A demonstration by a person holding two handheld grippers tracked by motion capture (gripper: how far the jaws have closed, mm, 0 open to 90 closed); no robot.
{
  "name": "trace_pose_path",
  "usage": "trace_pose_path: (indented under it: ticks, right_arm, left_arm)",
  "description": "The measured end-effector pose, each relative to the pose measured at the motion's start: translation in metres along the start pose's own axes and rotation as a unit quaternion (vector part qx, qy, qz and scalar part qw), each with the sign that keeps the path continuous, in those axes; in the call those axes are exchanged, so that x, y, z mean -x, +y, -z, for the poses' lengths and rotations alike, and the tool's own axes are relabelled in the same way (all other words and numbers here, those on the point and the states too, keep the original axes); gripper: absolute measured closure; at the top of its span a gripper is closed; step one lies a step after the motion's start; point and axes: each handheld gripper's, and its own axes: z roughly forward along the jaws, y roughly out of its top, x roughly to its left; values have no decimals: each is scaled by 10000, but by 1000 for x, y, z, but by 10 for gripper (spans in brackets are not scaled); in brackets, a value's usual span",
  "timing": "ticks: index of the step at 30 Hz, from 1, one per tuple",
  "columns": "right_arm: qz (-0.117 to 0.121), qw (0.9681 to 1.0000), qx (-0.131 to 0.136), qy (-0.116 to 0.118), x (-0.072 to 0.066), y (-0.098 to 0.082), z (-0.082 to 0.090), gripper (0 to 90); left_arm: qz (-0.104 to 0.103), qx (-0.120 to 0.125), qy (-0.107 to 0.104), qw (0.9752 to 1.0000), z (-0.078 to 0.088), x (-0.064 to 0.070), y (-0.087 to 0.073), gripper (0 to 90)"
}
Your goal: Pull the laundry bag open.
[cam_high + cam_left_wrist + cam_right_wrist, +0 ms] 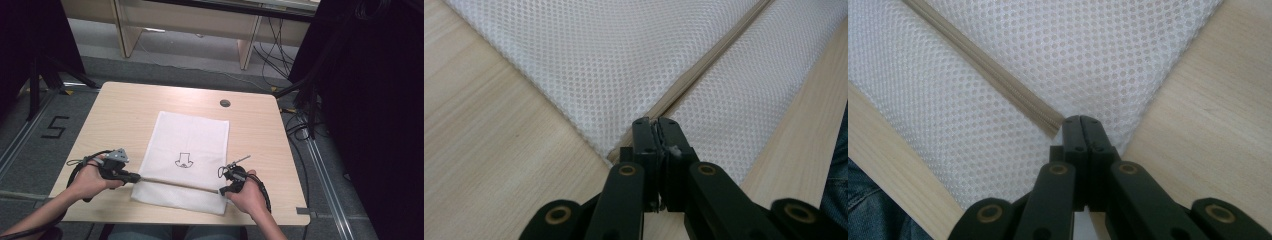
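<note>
A: The pale wooden table (125,115) stands on a grey floor, with dark curtains at both sides and wooden furniture legs beyond its far edge. How much bare room is there?

B: Wide bare strips run left and right of the white mesh bag (192,145), and another strip lies between the bag's far edge and the small round grommet (225,103) near the table's far edge. The bag's near edge lies close to the person's side of the table.

A: How does the bag lie?

B: Flat, in the middle of the table. Its long axis runs from near to far, slightly tilted, and a small black drawing sits near the centre. A beige zipper (704,65) crosses it sideways close to the near end, so the zipper runs left to right in the high view.

A: And the claws?

B: The left gripper (656,122) is closed, its jaws pressed together at the zipper's left end, at the bag's edge. The right gripper (1080,120) is closed too, clamped at the zipper's right end. Whether fabric or a zipper pull sits between either pair cannot be told for certain.
</note>
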Motion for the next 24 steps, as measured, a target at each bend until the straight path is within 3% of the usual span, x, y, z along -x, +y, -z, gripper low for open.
trace_pose_path:
  ticks: [5, 6, 7, 8, 9, 10, 13, 14, 20, 24]
  right_arm:
    - [25, 10000, 16, -7, 0, 0, 0, 900]
    - [30, 10000, 17, -2, 0, 0, 0, 900]
    - [16, 10000, 17, -6, 0, 0, 0, 900]
    - [22, 10000, 16, -5, 0, 0, 0, 900]
    - [14, 10000, 15, -13, 0, 0, 0, 900]
    - [11, 10000, 19, -3, 0, 0, 0, 900]
    - [30, 10000, 5, 14, 1, 0, 0, 900]
    - [33, 10000, 5, 15, 1, 0, 0, 900]
    - [45, 10000, 37, 7, 0, 0, -1, 900]
    - [74, 10000, -13, 9, 1, 1, 0, 900]
  left_arm:
    - [-11, -32, 94, 9999, 4, -5, -4, 876]
    - [142, 16, 90, 9999, 4, -5, -5, 876]
    - [36, -51, 134, 9999, 5, -7, -6, 876]
    - [146, 9, 107, 9998, 4, -7, -6, 876]
    - [59, -28, 114, 9999, 5, -9, -7, 876]
    - [164, 19, 65, 9998, 5, -9, -7, 876]
    - [92, -7, 132, 9999, 5, -10, -8, 875]
    - [201, 29, 103, 9997, 5, -11, -9, 875]
    - [61, -71, 185, 9998, 6, -11, -12, 874]
    - [120, -52, 219, 9997, 4, -8, -13, 874]
